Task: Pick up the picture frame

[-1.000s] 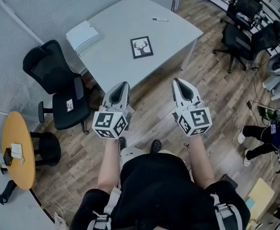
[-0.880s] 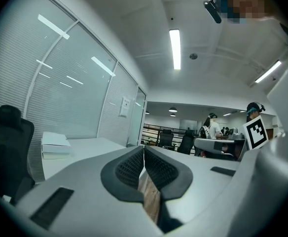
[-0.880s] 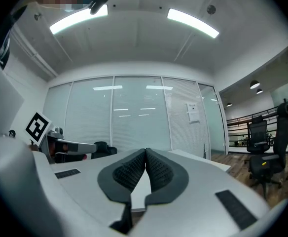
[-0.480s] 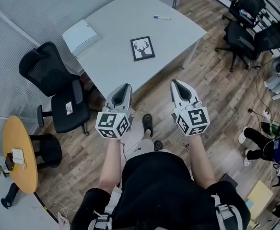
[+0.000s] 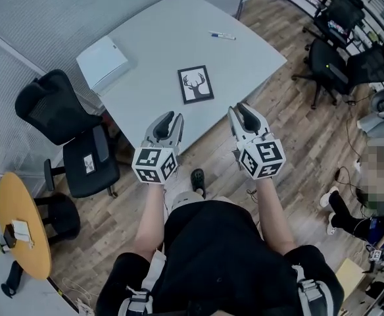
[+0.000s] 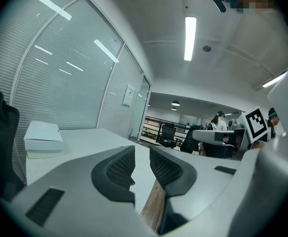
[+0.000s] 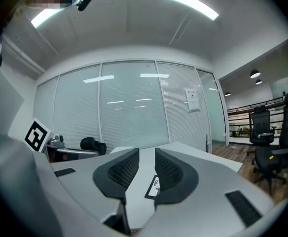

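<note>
View from above: a picture frame [image 5: 196, 84] with a deer-head print lies flat on a grey surface [image 5: 159, 51]. The left tongs [image 5: 168, 118] hover at the frame's 7 o'clock and the right tongs [image 5: 240, 110] at its 4 o'clock, by the surface's near edge. Both have just been opening, are slightly spread, and grip nothing.

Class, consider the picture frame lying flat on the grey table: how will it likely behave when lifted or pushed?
The picture frame looks thin and rigid, so it probably lifts without flexing. Lying flat on the smooth table, it may slide rather than rise when nudged.
</note>
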Action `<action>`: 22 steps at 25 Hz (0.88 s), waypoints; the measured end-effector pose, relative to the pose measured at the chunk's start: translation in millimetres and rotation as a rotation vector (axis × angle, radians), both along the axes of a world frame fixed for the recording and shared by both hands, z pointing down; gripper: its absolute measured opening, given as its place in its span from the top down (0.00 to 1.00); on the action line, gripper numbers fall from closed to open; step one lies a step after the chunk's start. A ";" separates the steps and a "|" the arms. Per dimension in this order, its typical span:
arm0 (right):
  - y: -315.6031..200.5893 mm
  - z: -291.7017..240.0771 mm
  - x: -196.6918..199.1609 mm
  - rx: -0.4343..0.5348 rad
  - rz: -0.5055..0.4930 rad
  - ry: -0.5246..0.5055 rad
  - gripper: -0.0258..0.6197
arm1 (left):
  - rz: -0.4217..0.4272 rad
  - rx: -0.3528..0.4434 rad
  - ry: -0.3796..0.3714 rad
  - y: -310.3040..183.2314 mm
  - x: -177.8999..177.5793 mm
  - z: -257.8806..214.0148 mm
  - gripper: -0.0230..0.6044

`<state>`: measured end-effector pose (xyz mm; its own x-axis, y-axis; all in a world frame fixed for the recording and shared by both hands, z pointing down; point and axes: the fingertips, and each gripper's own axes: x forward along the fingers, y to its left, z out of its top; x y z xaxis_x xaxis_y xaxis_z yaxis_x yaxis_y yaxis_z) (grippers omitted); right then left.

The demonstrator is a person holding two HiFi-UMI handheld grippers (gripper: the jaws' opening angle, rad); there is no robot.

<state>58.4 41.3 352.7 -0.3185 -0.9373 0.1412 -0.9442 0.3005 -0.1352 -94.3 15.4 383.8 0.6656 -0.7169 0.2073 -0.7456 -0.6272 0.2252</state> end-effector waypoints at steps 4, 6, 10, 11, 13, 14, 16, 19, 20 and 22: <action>-45.7 13.2 -3.1 -0.033 0.004 -0.001 0.78 | -0.004 -0.024 0.007 -48.2 -4.0 11.4 0.82; -64.9 21.0 -1.9 -0.057 0.015 -0.012 0.78 | 0.005 -0.041 0.016 -69.1 -3.5 17.5 0.82; -99.0 35.6 -4.8 -0.094 0.032 -0.021 0.77 | 0.017 -0.067 0.032 -108.9 -2.3 28.8 0.82; -106.1 40.8 -5.7 -0.106 0.032 -0.017 0.77 | 0.019 -0.075 0.032 -117.4 -1.7 32.2 0.82; -117.5 52.3 -6.1 -0.136 0.031 -0.015 0.77 | 0.021 -0.095 0.031 -131.0 -0.3 40.0 0.82; -121.6 58.0 -5.8 -0.152 0.031 -0.016 0.76 | 0.022 -0.107 0.029 -135.6 0.6 44.8 0.82; -129.6 69.1 -3.9 -0.179 0.031 -0.016 0.77 | 0.020 -0.133 0.026 -143.2 2.9 55.6 0.82; -144.6 86.1 -1.8 -0.220 0.024 -0.022 0.77 | 0.005 -0.177 0.029 -156.2 5.2 74.6 0.82; -149.5 91.8 -1.7 -0.234 0.020 -0.027 0.77 | -0.001 -0.194 0.029 -160.0 5.8 81.6 0.81; -159.5 104.0 -1.8 -0.263 0.009 -0.032 0.77 | -0.013 -0.229 0.027 -167.3 7.4 95.1 0.81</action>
<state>56.6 -118.2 456.7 -0.3181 -0.8726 0.3705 -0.9408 0.2423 -0.2370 -86.9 -151.8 478.8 0.6645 -0.6614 0.3477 -0.7447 -0.5479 0.3811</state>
